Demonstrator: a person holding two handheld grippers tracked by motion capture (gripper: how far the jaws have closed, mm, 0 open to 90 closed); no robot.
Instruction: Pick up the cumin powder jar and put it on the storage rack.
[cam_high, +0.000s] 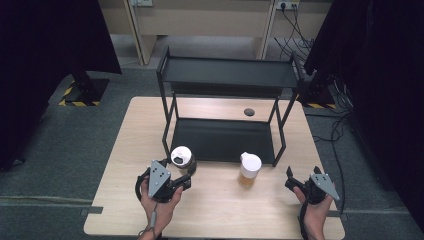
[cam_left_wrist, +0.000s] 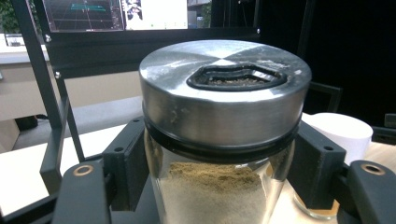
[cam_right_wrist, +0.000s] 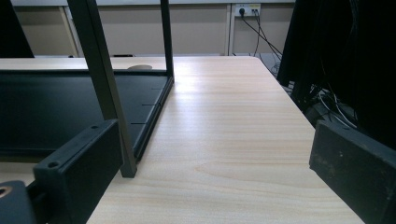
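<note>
Left gripper (cam_left_wrist: 219, 186) clamps the jar (cam_left_wrist: 219, 140); keep it upright toward the shelf (cam_high: 220, 137) at 12 o'clock. Right gripper (cam_right_wrist: 219, 177) gapes empty.

A light wooden table (cam_high: 215, 210) stands on a grey carpeted floor (cam_high: 65, 145). Behind it, beige wooden cabinet panels (cam_high: 205, 20) line the wall, with a white wall socket (cam_right_wrist: 244, 9) and black cables (cam_high: 345, 125), and dark curtains (cam_high: 45, 60) hang on both sides.
</note>
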